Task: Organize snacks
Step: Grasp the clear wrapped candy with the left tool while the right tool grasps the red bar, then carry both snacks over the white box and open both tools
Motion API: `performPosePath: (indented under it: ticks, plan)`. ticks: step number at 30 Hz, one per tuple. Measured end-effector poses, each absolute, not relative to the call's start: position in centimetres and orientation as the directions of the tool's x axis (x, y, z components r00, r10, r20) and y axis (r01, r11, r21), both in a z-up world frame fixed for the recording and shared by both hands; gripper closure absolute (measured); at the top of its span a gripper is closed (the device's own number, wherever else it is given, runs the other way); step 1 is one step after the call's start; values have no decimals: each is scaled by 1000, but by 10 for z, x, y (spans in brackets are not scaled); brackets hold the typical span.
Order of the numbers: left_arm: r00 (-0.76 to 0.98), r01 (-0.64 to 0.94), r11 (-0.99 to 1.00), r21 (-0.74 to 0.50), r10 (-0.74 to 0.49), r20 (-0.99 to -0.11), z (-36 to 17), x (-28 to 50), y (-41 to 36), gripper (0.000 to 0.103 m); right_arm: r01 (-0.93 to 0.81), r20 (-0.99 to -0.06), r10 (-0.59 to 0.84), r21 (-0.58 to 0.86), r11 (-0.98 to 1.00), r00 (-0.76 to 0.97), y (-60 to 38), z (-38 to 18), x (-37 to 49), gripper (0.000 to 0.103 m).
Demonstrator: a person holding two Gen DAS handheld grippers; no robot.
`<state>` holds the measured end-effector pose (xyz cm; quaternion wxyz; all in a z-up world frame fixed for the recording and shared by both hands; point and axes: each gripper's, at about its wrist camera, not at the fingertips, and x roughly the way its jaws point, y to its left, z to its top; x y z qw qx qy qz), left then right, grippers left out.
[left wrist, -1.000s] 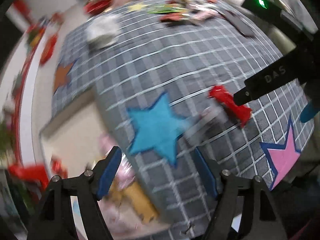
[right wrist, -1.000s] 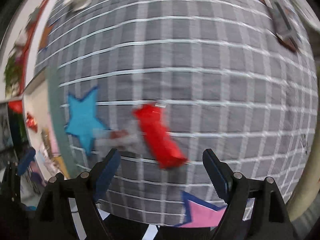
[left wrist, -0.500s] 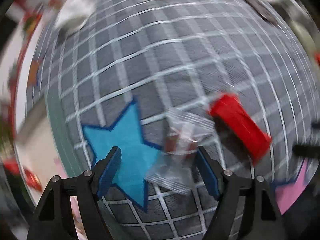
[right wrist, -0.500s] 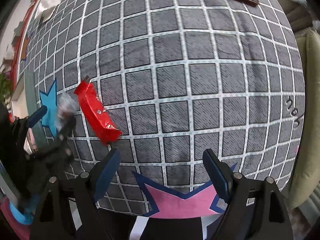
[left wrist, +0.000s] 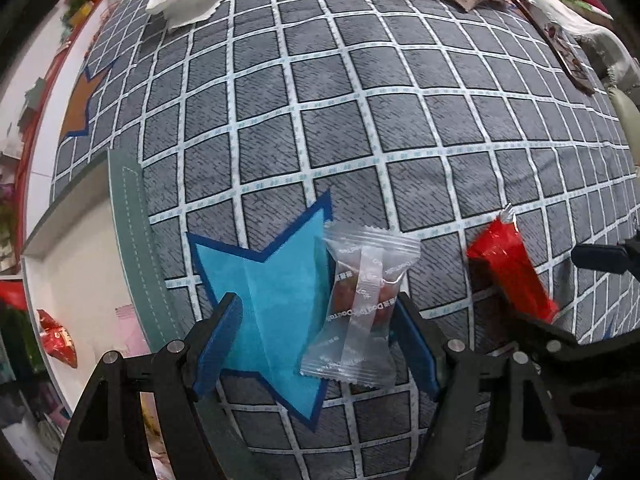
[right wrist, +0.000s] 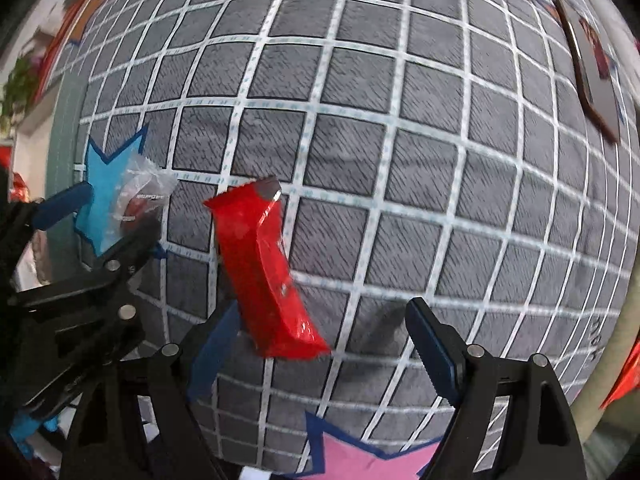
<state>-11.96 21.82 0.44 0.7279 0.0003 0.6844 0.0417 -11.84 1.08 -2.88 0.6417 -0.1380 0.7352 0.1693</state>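
Clear candy wrapper (left wrist: 362,312) sits low centre between your released left tool (left wrist: 316,340); the red packet (right wrist: 264,268) lies between your released right tool (right wrist: 320,352).

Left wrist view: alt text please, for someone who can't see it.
The open left gripper hovers over a clear-wrapped snack lying partly on a blue star patch of a grey checked cloth. A red snack packet lies to its right.

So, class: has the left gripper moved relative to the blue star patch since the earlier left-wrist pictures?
Yes. The left gripper has closed in on the blue star patch, now bracketing the clear-wrapped candy.
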Motion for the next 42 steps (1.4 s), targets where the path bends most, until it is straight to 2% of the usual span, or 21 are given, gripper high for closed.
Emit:
performPosePath:
  ticks: [3, 5, 7, 8, 9, 10, 11, 12, 13, 20, 28, 29, 30, 31, 32, 36, 37, 38, 39, 41, 42]
  plan:
    - [53, -70, 996, 53, 56, -997, 4, -118, 224, 24, -443, -994, -10, 39, 896, -108, 16, -34, -123, 21]
    - [53, -68, 996, 63, 67, -996, 4, -114, 222, 24, -474, -997, -23, 16, 881, -77, 31, -32, -120, 34]
    - [50, -70, 995, 69, 73, -996, 4, -111, 221, 26, -499, -998, -20, 13, 867, -62, 38, -30, -107, 63]
    - [46, -76, 995, 60, 64, -997, 4, -109, 219, 31, -505, -998, -21, 12, 863, -60, 45, -29, -105, 69]
    - [43, -82, 996, 39, 43, -998, 5, -108, 216, 41, -501, -998, -17, 19, 865, -66, 47, -27, -104, 77]
    - [40, -86, 996, 15, 19, -999, 5, -107, 215, 49, -481, -997, 28, 59, 875, -73, 49, -24, -102, 77]
    - [37, -87, 996, 0, 3, -999, 6, -107, 212, 66, -451, -994, 57, 95, 888, -97, 44, -22, -101, 77]
    - [34, -80, 997, 7, 10, -999, 6, -106, 208, 73, -418, -988, 95, 137, 898, -121, 33, -19, -100, 77]
    - [29, -74, 997, 14, 16, -999, 6, -106, 205, 73, -372, -979, 143, 189, 909, -148, 28, -18, -99, 77]
    - [62, -150, 986, -68, -60, -996, 25, -127, 212, 73, -207, -945, 271, 306, 929, -181, 1, -10, -96, 77]
    - [124, -180, 979, -99, -77, -989, 66, -154, 223, 73, -208, -957, 227, 263, 942, -180, -8, -15, -100, 76]
    - [128, -180, 979, -97, -75, -989, 69, -158, 225, 73, -189, -955, 228, 263, 946, -187, -14, -17, -102, 73]
    - [134, -180, 979, -96, -72, -988, 73, -162, 226, 73, -169, -953, 234, 267, 949, -192, -14, -20, -102, 52]
    - [138, -180, 979, -95, -71, -988, 77, -167, 228, 73, -150, -955, 233, 262, 953, -184, -10, -22, -102, 24]
    - [141, -183, 979, -91, -66, -988, 80, -170, 230, 73, -151, -960, 226, 251, 956, -167, -9, -22, -100, 20]
    - [143, -198, 978, -71, -43, -989, 89, -178, 237, 73, -202, -972, 178, 207, 957, -153, 9, -26, -86, 21]
    - [142, -204, 977, -64, -35, -989, 90, -182, 240, 73, -213, -976, 157, 187, 959, -148, 15, -28, -84, 24]
    - [141, -211, 976, -60, -30, -990, 91, -184, 242, 73, -219, -978, 146, 177, 960, -148, 21, -31, -84, 29]
    - [141, -219, 974, -56, -26, -990, 93, -187, 246, 73, -225, -979, 134, 167, 960, -154, 26, -34, -84, 39]
    - [144, -233, 971, -53, -19, -989, 95, -191, 252, 73, -262, -988, 81, 114, 958, -134, 40, -38, -82, 47]
    - [148, -241, 969, -51, -15, -989, 97, -194, 255, 73, -300, -993, 33, 66, 952, -113, 49, -39, -80, 63]
